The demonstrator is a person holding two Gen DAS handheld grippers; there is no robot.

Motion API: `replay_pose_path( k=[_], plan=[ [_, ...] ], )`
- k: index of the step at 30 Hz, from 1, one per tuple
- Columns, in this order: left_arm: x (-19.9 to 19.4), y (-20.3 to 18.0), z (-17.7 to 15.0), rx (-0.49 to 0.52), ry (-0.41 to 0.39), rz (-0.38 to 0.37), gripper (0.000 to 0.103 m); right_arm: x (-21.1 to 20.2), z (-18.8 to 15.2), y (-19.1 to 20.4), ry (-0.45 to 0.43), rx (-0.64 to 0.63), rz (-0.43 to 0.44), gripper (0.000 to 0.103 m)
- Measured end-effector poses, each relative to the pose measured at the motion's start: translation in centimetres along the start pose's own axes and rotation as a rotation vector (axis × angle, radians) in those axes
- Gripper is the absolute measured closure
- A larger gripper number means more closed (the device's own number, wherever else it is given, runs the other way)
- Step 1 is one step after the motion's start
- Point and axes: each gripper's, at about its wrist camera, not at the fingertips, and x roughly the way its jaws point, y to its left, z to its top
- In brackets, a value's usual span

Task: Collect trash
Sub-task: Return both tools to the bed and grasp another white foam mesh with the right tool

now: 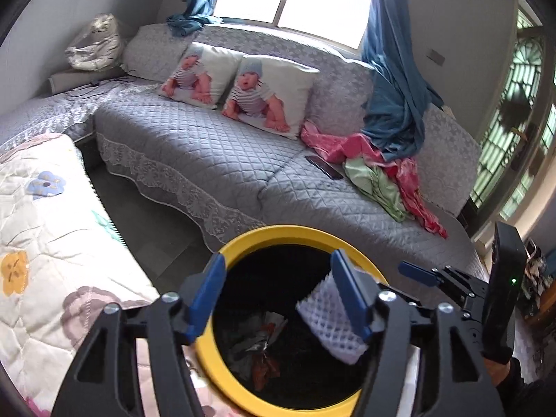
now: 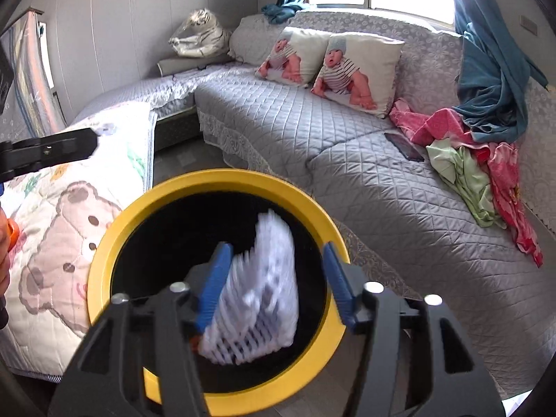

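Trash here is white foam netting, one piece per gripper. We see the left piece [image 1: 332, 323] lying against the right finger of the left gripper [image 1: 278, 299], whose fingers stand released. The right piece [image 2: 257, 299], blurred, sits between the released fingers of the right gripper [image 2: 274, 285]. Both hang over the yellow-rimmed bin [image 2: 104, 264].

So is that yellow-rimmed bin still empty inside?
No. In the left wrist view, crumpled wrappers already lie at the dark bottom of the yellow-rimmed bin.
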Motion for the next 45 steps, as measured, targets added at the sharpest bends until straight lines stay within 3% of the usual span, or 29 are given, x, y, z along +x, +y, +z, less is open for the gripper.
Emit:
replay_pose_path(
  k=[2, 5, 8, 10, 16, 20, 26, 33, 37, 41, 45],
  plan=[
    [-1.2, 1.0, -0.1, -0.011, -0.017, 0.018, 0.041, -0.1, 0.3, 0.0, -0.006, 0.000, -0.014, 0.050],
    [-3.7, 2.6, -0.4, -0.017, -0.059, 0.068, 0.031, -0.3, 0.7, 0.6, -0.023, -0.013, -0.013, 0.045],
    [-7.0, 4.6, -0.9, -0.025, -0.098, 0.114, 0.025, -0.7, 1.2, 1.7, -0.055, -0.031, 0.015, 0.036],
    [-9.4, 5.9, -1.4, -0.024, -0.127, 0.154, 0.017, -1.2, 1.5, 2.6, -0.088, -0.042, 0.037, 0.024],
    [-17.9, 10.4, -4.0, -0.026, -0.206, 0.271, 0.011, -2.6, 3.1, 8.2, -0.183, -0.127, 0.182, 0.011],
    [-23.7, 13.8, -6.8, -0.045, -0.227, 0.329, 0.010, -3.1, 4.1, 12.9, -0.208, -0.201, 0.293, 0.010],
    [-30.5, 17.5, -12.1, -0.056, -0.228, 0.360, 0.010, -3.7, 5.1, 22.0, -0.193, -0.316, 0.518, 0.010],
    [-32.1, 19.2, -17.1, -0.086, -0.192, 0.362, 0.010, -4.0, 5.1, 32.6, -0.139, -0.478, 0.689, 0.009],
    [-31.5, 19.9, -18.1, -0.087, -0.145, 0.365, 0.010, -3.2, 5.4, 37.5, -0.044, -0.536, 0.769, 0.010],
    [-30.2, 20.3, -18.6, -0.073, -0.088, 0.362, 0.010, -2.7, 5.5, 41.0, 0.031, -0.595, 0.798, 0.010],
    [-29.0, 20.9, -18.7, -0.070, -0.044, 0.379, 0.017, -1.0, 6.1, 43.6, 0.145, -0.604, 0.824, 0.010]
  ],
)
